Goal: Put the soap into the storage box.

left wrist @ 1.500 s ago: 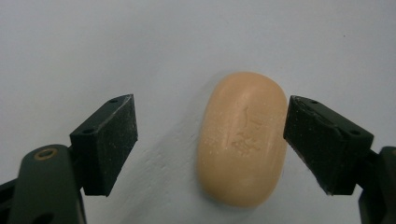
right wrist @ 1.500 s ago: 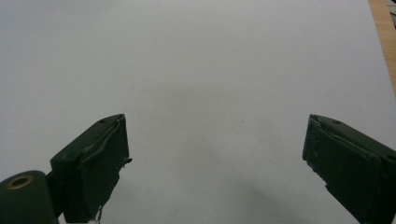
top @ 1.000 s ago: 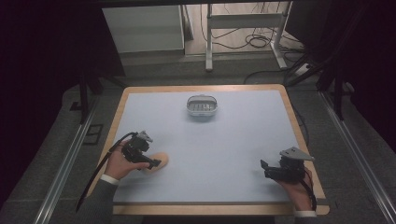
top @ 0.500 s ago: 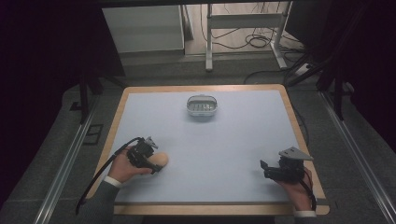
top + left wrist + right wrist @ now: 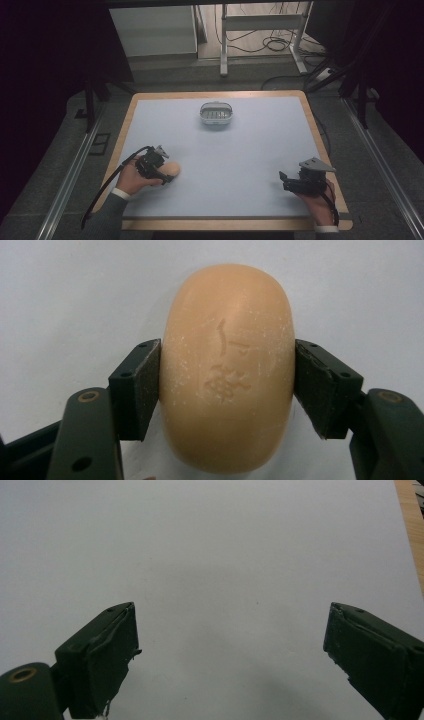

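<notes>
A peach-coloured oval bar of soap (image 5: 227, 370) with a stamped mark sits between my left gripper's (image 5: 227, 385) two black jaws, which press on both its sides. In the high view the same soap (image 5: 171, 170) lies at the table's front left, with my left gripper (image 5: 159, 172) shut on it. My right gripper (image 5: 285, 181) rests at the front right, jaws wide apart. Its own view shows the right gripper (image 5: 230, 645) open over bare white tabletop.
A small grey oval soap dish (image 5: 216, 113) stands at the back middle of the white table (image 5: 240, 150). The wooden rim (image 5: 320, 140) frames the table; its right edge (image 5: 409, 520) shows near my right gripper.
My left gripper has closed onto the soap and shifted slightly toward the table's centre. The right gripper has stayed in place.
</notes>
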The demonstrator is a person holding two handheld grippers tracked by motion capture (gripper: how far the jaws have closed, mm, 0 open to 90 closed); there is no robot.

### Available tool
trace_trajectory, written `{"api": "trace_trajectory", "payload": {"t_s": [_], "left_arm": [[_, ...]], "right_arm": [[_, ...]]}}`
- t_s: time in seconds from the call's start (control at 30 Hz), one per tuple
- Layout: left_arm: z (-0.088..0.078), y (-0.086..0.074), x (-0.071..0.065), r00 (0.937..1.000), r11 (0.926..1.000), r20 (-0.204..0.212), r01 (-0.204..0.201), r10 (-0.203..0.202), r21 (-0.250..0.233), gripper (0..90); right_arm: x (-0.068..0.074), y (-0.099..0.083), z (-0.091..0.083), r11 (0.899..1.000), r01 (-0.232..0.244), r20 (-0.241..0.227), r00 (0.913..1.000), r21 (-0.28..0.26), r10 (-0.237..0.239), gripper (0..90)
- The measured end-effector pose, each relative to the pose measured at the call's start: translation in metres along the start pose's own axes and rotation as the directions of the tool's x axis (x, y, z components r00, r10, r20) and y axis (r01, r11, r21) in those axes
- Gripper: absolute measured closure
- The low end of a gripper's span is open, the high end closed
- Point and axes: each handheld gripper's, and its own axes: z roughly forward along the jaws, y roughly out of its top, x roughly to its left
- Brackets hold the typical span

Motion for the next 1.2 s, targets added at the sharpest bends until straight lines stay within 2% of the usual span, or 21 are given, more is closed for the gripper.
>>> {"api": "trace_trajectory", "payload": {"t_s": [0.27,0.57,0.87,1.2], "left_arm": [[-0.007,0.007,0.002,1.0000,0.9999,-0.004,-0.007,0.007,-0.010,32.5],[-0.016,0.027,0.004,0.9998,0.9985,-0.010,-0.019,0.019,-0.051,32.5],[-0.019,0.035,0.003,0.9996,0.9976,-0.014,-0.027,0.026,-0.064,32.5],[-0.024,0.046,0.008,0.9990,0.9977,-0.028,-0.037,0.036,-0.057,32.5]], "right_arm": [[0.000,0.000,0.000,1.000,0.000,0.003,1.0000,-0.004,0.000,7.1],[-0.001,-0.001,0.001,1.000,0.000,0.004,1.0000,0.002,0.000,7.1],[-0.003,-0.002,0.001,1.000,-0.008,0.009,0.9999,0.004,0.008,7.1],[-0.003,-0.003,0.003,1.000,-0.004,0.010,0.9999,0.013,0.004,7.1]]}}
